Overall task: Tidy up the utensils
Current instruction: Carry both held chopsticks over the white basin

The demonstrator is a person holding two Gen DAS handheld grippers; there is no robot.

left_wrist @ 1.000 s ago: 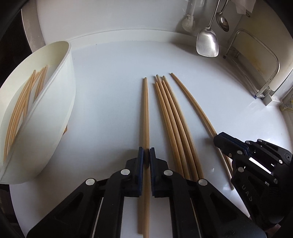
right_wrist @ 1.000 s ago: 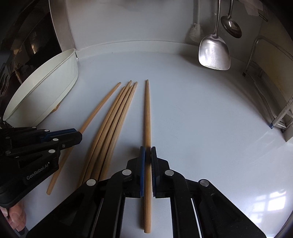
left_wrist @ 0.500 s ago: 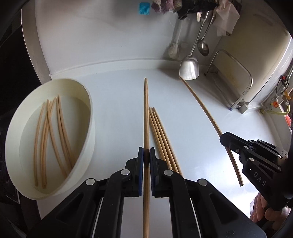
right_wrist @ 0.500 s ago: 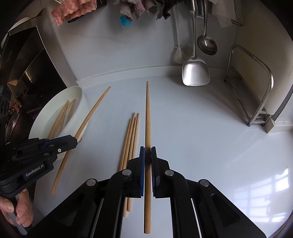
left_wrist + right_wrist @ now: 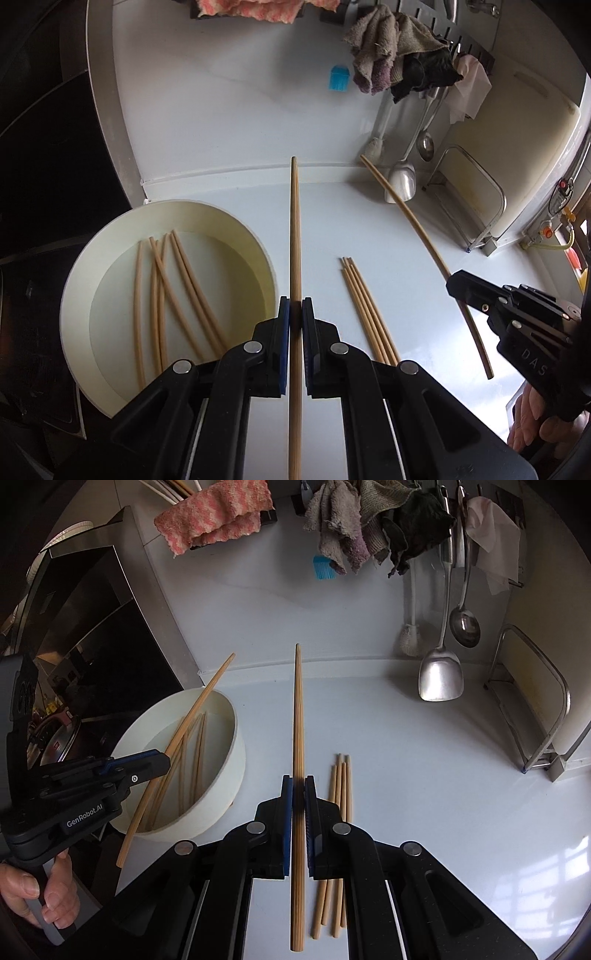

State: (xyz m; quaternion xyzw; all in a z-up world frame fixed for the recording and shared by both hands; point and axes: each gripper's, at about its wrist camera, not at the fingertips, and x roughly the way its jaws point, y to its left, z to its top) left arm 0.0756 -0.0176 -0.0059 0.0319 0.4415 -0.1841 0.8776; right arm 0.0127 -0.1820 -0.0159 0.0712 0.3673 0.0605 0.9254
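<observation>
L gripper [image 5: 295, 310] is clamped on one chopstick [image 5: 294, 236], pads tight on the shaft w/ no gap. The stick's long axis runs straight along the fingers: far tip aims at the back wall, near end passes back under the gripper body. It's held in the air, over the counter [image 5: 369, 229] just beside the rim of the white bowl [image 5: 177, 206].

R gripper [image 5: 298, 794] is likewise closed on a second chopstick [image 5: 298, 716], same layout: long axis in line w/ the fingers, thin tip pointing away toward the wall, thick end toward the camera. Seen from the L cam, that stick crosses diagonally, tip up-left near the hanging spatula [image 5: 400, 181], butt low-right.

From the R cam the L-held stick slants over the bowl, tip up-right, butt down-left past the rim.

Bowl sits at the left of the counter, next to the dark stove area. Approx six chopsticks lie inside [image 5: 162, 295], roughly parallel, some crossing, long axes running near-to-far.

Four more lie loose on the counter as a tight bundle [image 5: 365, 310], between the two grippers, side by side & touching, pointing away from the cams w/ a slight lean.

Rags [image 5: 343, 524] and a ladle [image 5: 464, 622] hang on the back wall.
</observation>
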